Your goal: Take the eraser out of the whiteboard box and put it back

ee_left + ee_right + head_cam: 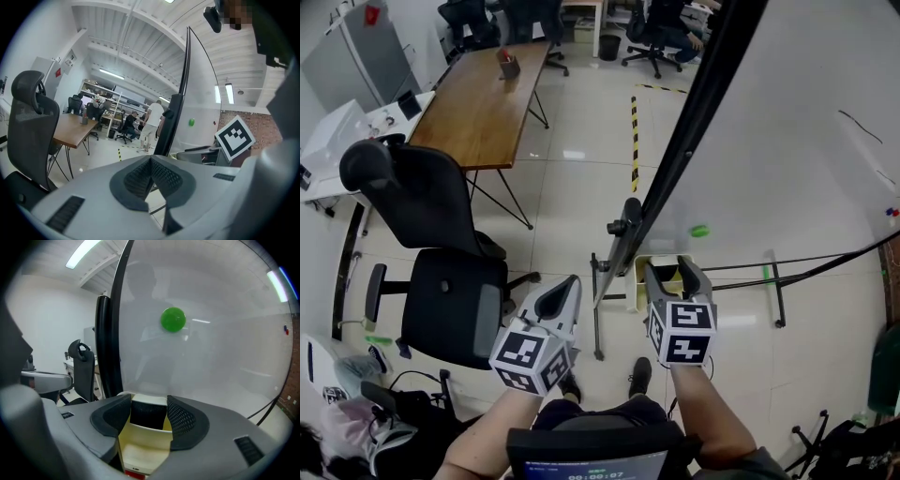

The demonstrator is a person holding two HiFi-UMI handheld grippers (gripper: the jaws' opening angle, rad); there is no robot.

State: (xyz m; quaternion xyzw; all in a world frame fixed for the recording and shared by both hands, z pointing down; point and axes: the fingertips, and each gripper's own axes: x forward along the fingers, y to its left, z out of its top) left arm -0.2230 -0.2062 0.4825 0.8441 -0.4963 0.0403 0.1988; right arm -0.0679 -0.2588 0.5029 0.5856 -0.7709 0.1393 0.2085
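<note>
Jaws of the right gripper (148,401) stand wide apart, pressing on nothing. Straight ahead and slightly below, framed in that gap, a dark block that I take for the eraser (147,414) stands inside the box (140,451). It is against the far wall, and the face it shows lies crosswise from pad to pad. The box sits at the foot of the whiteboard (211,357). Left of the box and well apart from it, the left gripper (151,161) hangs with jaws together and empty. The right hand is plainly nearer, so the reach in should be its job.
</note>
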